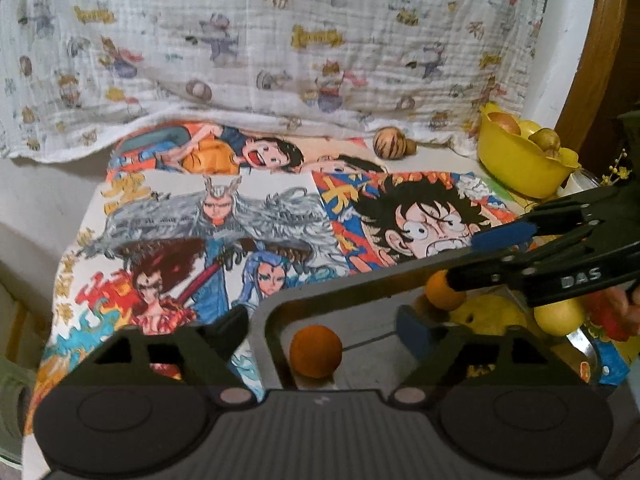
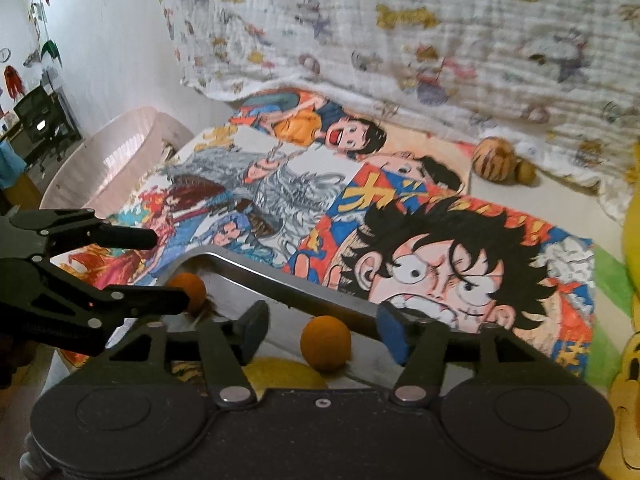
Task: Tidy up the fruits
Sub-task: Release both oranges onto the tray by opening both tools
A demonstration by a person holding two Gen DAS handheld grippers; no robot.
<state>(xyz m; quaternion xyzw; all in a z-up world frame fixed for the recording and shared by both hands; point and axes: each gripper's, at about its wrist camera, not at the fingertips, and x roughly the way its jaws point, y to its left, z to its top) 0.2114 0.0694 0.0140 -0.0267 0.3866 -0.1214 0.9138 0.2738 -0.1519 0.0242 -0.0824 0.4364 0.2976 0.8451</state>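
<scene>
A metal tray (image 1: 360, 276) lies on the cartoon-printed cloth, its rim (image 2: 280, 280) crossing the right wrist view. One orange (image 1: 316, 352) rests in the tray between the fingers of my left gripper (image 1: 324, 326), which is open and not touching it. A second orange (image 2: 326, 344) sits in the tray between the fingers of my right gripper (image 2: 322, 332), also open. The left wrist view shows the right gripper (image 1: 476, 258) reaching in from the right above that second orange (image 1: 444, 292). In the right wrist view, the left gripper (image 2: 164, 268) stands over the first orange (image 2: 190, 288).
Yellow fruits (image 1: 560, 312) and a red item (image 1: 608, 316) lie at the tray's right end. A yellow bowl (image 1: 520, 168) of fruit stands back right, near a striped gourd (image 2: 494, 158). A pink basket (image 2: 112, 160) is left of the table, and a white blanket (image 1: 280, 40) hangs behind.
</scene>
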